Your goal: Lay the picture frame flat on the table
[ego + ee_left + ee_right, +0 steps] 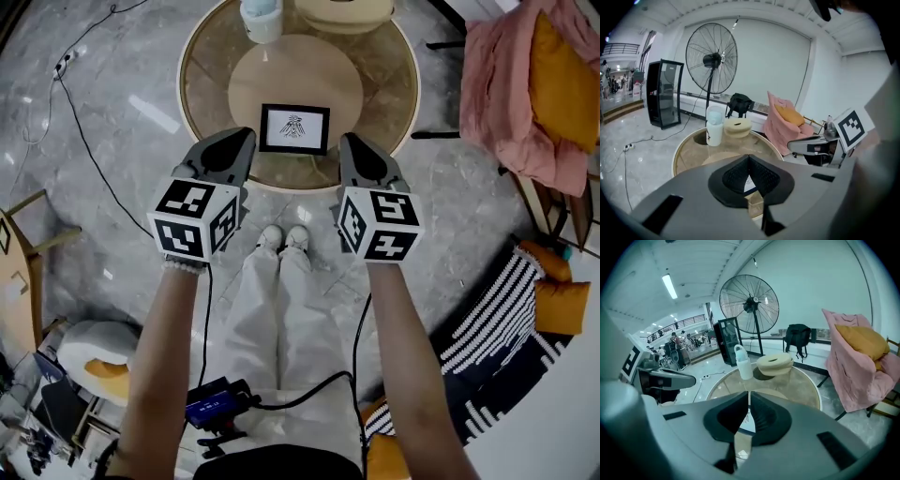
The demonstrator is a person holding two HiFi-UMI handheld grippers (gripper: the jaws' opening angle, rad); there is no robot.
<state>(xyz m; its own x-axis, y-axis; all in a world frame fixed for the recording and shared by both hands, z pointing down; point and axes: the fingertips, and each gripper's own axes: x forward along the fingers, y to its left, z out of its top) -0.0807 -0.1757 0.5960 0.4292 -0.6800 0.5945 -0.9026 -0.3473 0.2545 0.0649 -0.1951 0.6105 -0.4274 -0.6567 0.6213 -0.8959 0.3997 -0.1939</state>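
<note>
Our left gripper (239, 141) and right gripper (354, 145) hung closed, empty; we judged a careless dip could knock the picture frame (294, 128) lying flat between them.

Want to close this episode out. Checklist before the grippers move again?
1. The picture frame lies flat on the table: ok.
2. Frame sits fully inside the table's rim: ok.
3. The left gripper is shut, nothing between its jaws: ok.
4. The right gripper is shut, nothing between its jaws: ok.
5. The white bottle and the beige ring stand apart from the frame: ok.
6. Frame's back stand folded in: cannot tell, hidden underneath.
</note>
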